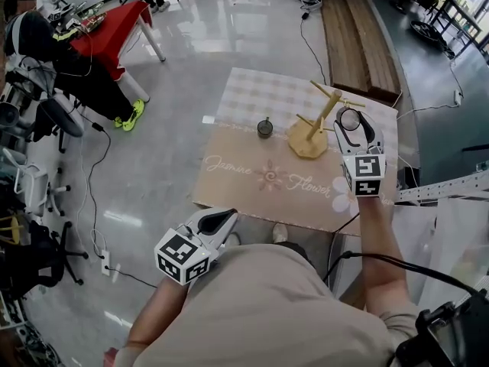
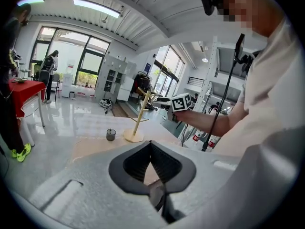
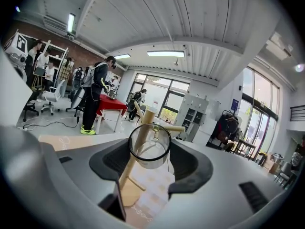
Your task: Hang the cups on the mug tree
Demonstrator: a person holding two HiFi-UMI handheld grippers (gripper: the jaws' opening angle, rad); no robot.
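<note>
Pinching a clear glass cup point(image 3: 149, 147) by its sides, the right claw point(image 1: 351, 122) holds it above the worktop point(image 1: 252, 182), at the right of the wooden mug tree point(image 1: 312, 127) and close to its upper pegs. In the right gripper view the cup's open mouth faces the camera, the two dark pads press on its wall from left and right, and the tree's stem and one peg show behind it; whether cup and peg touch cannot be told. The tree stands upright on its flat base on a beige cloth point(image 1: 229, 170) with flower lettering, which turns to a checked pattern at the far edge. A small dark cup point(image 1: 264, 128) stands upright on the cloth to the left of the base, near it but apart. The left claw point(image 1: 220, 220) hangs low in front of the person's body, short of the worktop's near edge, with its tips pressed together and nothing between them. A red table point(image 1: 114, 29) stands far left on the shiny floor.
</note>
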